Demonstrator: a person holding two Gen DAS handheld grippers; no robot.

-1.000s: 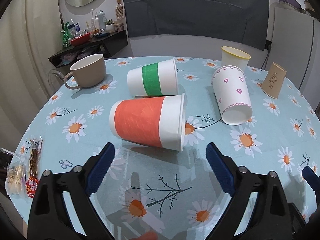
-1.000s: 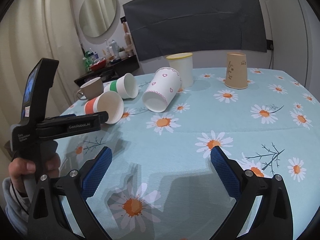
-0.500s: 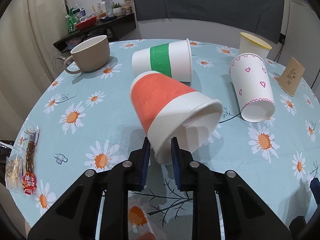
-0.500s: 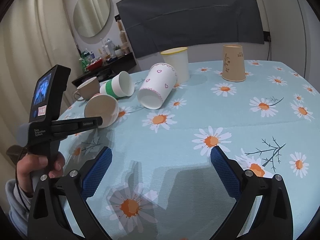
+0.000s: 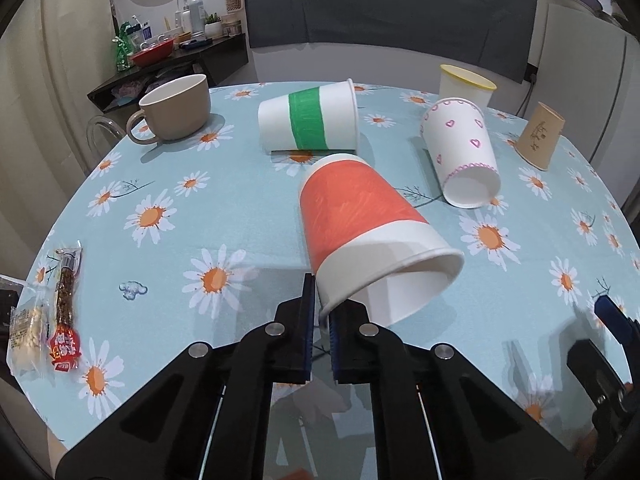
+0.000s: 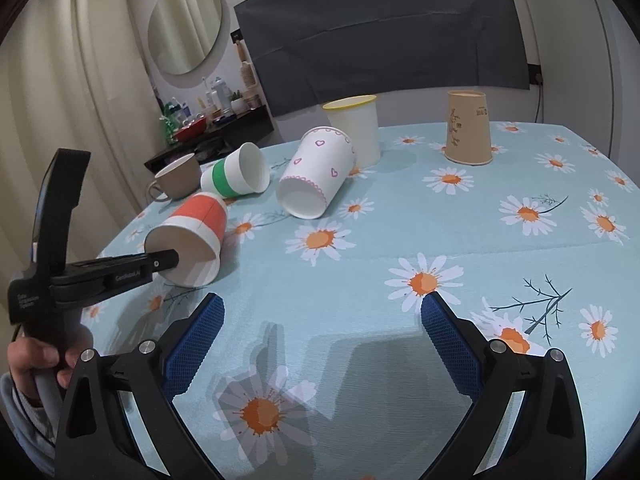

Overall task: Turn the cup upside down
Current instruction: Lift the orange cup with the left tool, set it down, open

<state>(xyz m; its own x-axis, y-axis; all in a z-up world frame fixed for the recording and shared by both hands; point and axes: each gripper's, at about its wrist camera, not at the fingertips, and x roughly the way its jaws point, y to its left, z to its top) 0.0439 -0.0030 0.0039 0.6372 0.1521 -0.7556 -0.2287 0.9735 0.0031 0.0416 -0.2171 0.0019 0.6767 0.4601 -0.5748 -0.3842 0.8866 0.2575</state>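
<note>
My left gripper is shut on the rim of an orange-banded paper cup, one finger inside the mouth and one outside. It holds the cup tilted above the table, base up and away, mouth toward me. The same cup and the left gripper show at the left of the right wrist view. My right gripper is open and empty over the near part of the table.
On the daisy tablecloth lie a green-banded cup and a heart-printed cup on their sides. A yellow-rimmed cup stands upright, a brown cup stands upside down. A beige mug stands far left, snack packets at the left edge.
My left gripper closed on the orange cup's rim, lifted it off the table and tipped its base further up. The right gripper stayed open and barely moved.
</note>
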